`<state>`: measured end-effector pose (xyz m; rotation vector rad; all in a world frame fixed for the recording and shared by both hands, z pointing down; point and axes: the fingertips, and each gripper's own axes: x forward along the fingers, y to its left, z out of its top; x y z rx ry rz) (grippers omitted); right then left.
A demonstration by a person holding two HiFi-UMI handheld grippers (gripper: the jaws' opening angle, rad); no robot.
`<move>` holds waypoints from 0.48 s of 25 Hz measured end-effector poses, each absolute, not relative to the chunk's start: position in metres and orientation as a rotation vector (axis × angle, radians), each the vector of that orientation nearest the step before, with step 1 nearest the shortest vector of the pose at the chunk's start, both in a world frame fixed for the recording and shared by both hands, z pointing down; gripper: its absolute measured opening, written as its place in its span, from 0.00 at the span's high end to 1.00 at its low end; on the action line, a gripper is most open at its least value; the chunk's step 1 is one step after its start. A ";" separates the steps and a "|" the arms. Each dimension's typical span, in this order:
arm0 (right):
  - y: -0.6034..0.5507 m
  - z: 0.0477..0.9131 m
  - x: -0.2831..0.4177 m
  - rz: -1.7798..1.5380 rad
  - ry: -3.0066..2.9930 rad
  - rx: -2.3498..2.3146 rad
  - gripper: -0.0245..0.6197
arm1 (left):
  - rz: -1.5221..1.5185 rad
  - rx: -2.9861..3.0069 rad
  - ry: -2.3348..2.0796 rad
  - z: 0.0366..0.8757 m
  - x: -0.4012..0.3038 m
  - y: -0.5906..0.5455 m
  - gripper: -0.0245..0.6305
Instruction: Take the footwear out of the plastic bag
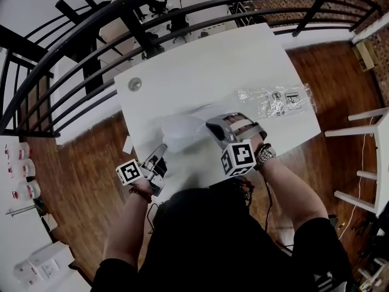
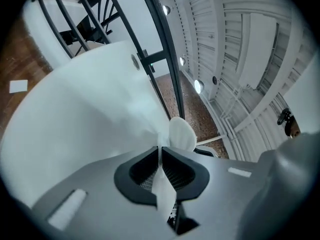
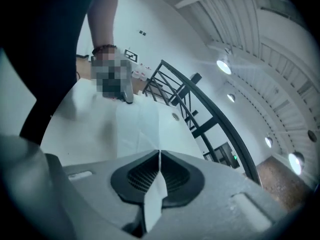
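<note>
A thin, flat white piece of footwear (image 1: 182, 129) hangs stretched over the white table (image 1: 200, 66) between both grippers. My left gripper (image 1: 161, 152) is shut on one edge of it; in the left gripper view the white material (image 2: 150, 126) runs out from the closed jaws (image 2: 160, 151), with a rounded white end (image 2: 181, 133) just beyond. My right gripper (image 1: 214, 126) is shut on the opposite edge, and the sheet (image 3: 137, 124) leads from its jaws (image 3: 159, 156) toward the other hand. The clear plastic bag (image 1: 276, 102), with a printed label, lies flat on the table to the right, apart from both grippers.
A round cable grommet (image 1: 134, 84) sits at the table's far left. A black curved railing (image 1: 91, 35) runs behind the table. White furniture (image 1: 364, 132) stands at the right, over wooden floor (image 1: 91, 157). Small bottles (image 1: 21, 169) stand on a white surface at the far left.
</note>
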<state>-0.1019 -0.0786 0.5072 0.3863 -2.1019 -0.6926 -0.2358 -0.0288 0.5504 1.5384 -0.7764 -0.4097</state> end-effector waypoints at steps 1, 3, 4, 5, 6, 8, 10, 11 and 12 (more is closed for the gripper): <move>-0.075 0.510 -0.105 -0.737 -2.086 0.351 0.96 | -0.403 1.539 -0.770 0.551 -0.233 -0.029 0.90; -0.069 0.519 -0.109 -0.804 -2.054 0.285 0.96 | -0.391 1.542 -0.760 0.552 -0.228 -0.030 0.90; -0.068 0.525 -0.110 -0.821 -2.040 0.258 0.96 | -0.387 1.546 -0.756 0.553 -0.226 -0.031 0.90; -0.067 0.530 -0.111 -0.828 -2.030 0.238 0.96 | -0.383 1.548 -0.753 0.553 -0.224 -0.032 0.90; -0.066 0.536 -0.111 -0.824 -2.022 0.224 0.96 | -0.380 1.549 -0.752 0.554 -0.223 -0.032 0.90; -0.065 0.544 -0.111 -0.792 -2.017 0.215 0.96 | -0.377 1.542 -0.756 0.555 -0.221 -0.031 0.89; -0.065 0.547 -0.112 -0.744 -2.031 0.221 0.96 | -0.357 1.536 -0.773 0.558 -0.223 -0.029 0.89; -0.063 0.548 -0.112 -0.714 -2.044 0.222 0.96 | -0.337 1.539 -0.788 0.562 -0.225 -0.027 0.89; -0.062 0.547 -0.112 -0.681 -2.061 0.225 0.95 | -0.325 1.541 -0.798 0.564 -0.226 -0.025 0.89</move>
